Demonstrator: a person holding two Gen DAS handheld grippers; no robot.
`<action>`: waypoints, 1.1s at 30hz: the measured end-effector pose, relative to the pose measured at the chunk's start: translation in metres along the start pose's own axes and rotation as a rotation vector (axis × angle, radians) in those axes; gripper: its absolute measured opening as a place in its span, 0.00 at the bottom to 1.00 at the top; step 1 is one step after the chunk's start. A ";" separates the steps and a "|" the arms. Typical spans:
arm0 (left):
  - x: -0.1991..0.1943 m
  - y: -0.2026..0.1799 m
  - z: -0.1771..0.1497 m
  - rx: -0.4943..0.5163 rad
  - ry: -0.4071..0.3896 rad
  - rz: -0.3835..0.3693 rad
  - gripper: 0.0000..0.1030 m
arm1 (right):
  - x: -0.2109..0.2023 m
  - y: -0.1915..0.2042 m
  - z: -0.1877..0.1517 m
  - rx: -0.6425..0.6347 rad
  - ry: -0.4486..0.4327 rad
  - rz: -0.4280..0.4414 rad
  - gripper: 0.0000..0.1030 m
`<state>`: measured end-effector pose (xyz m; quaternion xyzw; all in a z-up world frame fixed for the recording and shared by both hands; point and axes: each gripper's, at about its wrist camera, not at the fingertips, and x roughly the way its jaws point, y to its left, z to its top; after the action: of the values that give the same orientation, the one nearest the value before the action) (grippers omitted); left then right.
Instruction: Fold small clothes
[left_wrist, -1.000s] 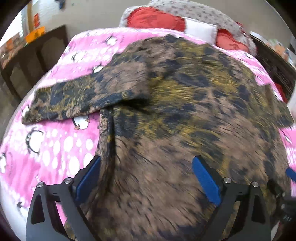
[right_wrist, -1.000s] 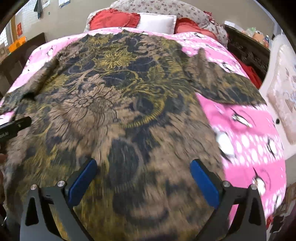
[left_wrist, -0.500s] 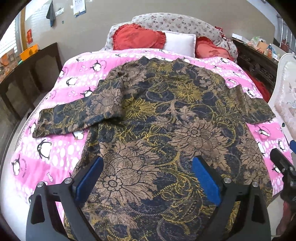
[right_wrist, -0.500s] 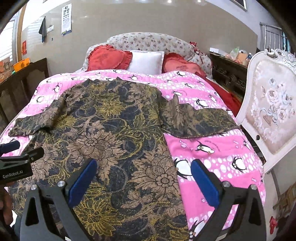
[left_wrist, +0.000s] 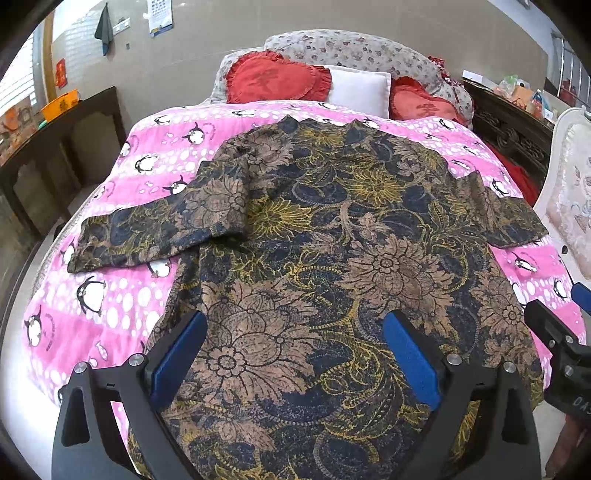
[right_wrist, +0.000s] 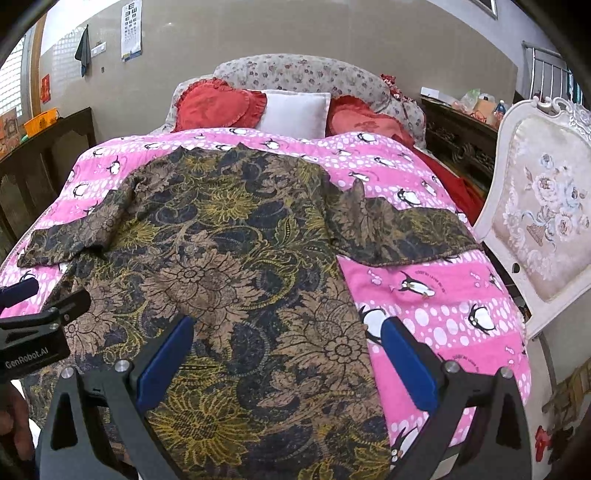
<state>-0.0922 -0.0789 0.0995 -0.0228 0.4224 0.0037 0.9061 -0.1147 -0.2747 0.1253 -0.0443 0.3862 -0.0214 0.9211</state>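
The bed (left_wrist: 110, 317) carries a pink blanket (right_wrist: 436, 295) with printed penguins. On it lies the garment (left_wrist: 332, 258), spread flat, sleeves out to both sides, a thin cloth with brown, gold and dark blue flowers. Its lower part lies under and between the spread fingers of the left gripper (left_wrist: 295, 354). The right gripper (right_wrist: 286, 360) also stands wide apart, holding nothing, over the garment's right edge.
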 end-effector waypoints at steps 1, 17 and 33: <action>-0.001 0.000 0.000 0.001 0.000 -0.001 0.79 | -0.001 0.003 0.000 -0.003 0.003 -0.006 1.00; -0.036 0.009 -0.010 -0.055 -0.064 0.000 0.79 | -0.023 0.011 -0.001 0.048 0.029 -0.125 1.00; 0.003 -0.011 -0.028 -0.025 -0.021 -0.017 0.79 | 0.001 0.010 -0.007 0.048 0.065 -0.156 1.00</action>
<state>-0.1116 -0.0913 0.0796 -0.0375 0.4126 0.0012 0.9101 -0.1189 -0.2653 0.1184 -0.0515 0.4106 -0.1038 0.9044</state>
